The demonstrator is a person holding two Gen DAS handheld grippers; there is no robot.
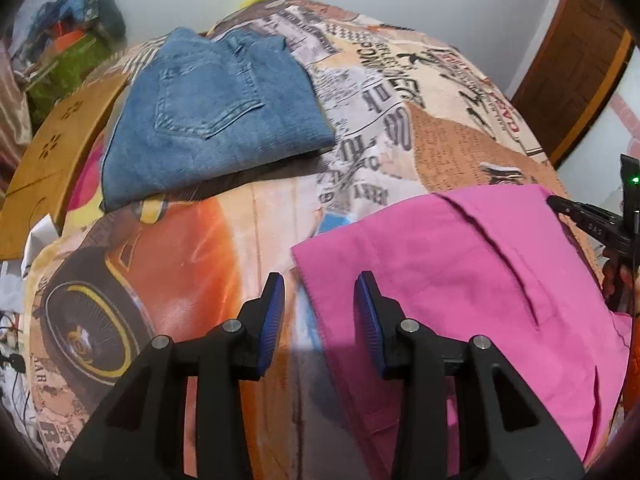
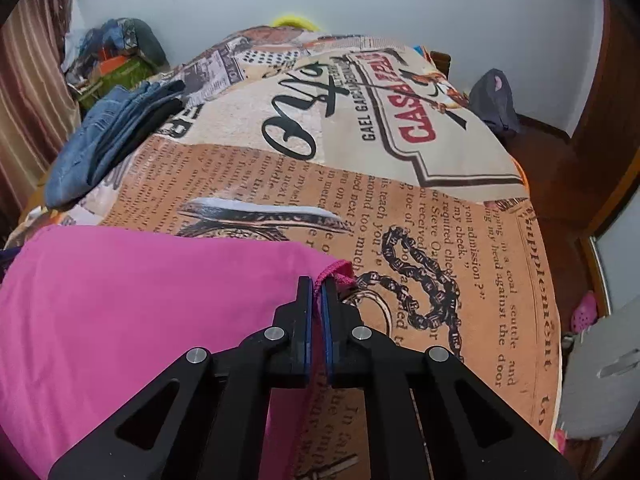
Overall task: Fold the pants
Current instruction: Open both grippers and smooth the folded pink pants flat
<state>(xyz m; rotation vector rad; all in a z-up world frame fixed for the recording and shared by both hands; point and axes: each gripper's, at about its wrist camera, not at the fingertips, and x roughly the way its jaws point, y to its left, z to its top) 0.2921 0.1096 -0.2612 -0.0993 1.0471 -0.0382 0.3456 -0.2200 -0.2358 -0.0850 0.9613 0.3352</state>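
Pink pants (image 1: 460, 280) lie folded on the printed bedspread (image 1: 400, 128). My left gripper (image 1: 320, 300) is open, its blue pads straddling the pants' near left edge just above the bed. In the right wrist view the pants (image 2: 140, 312) fill the lower left. My right gripper (image 2: 317, 312) is shut on the far right corner of the pants. The right gripper also shows in the left wrist view (image 1: 592, 216), at the pants' far right corner.
Folded blue jeans (image 1: 216, 116) lie at the bed's far left; they also show in the right wrist view (image 2: 108, 136). A wooden board (image 1: 52, 164) stands at the left edge. A clutter pile (image 1: 76, 36) sits by the wall. A dark bag (image 2: 492, 100) lies past the bed.
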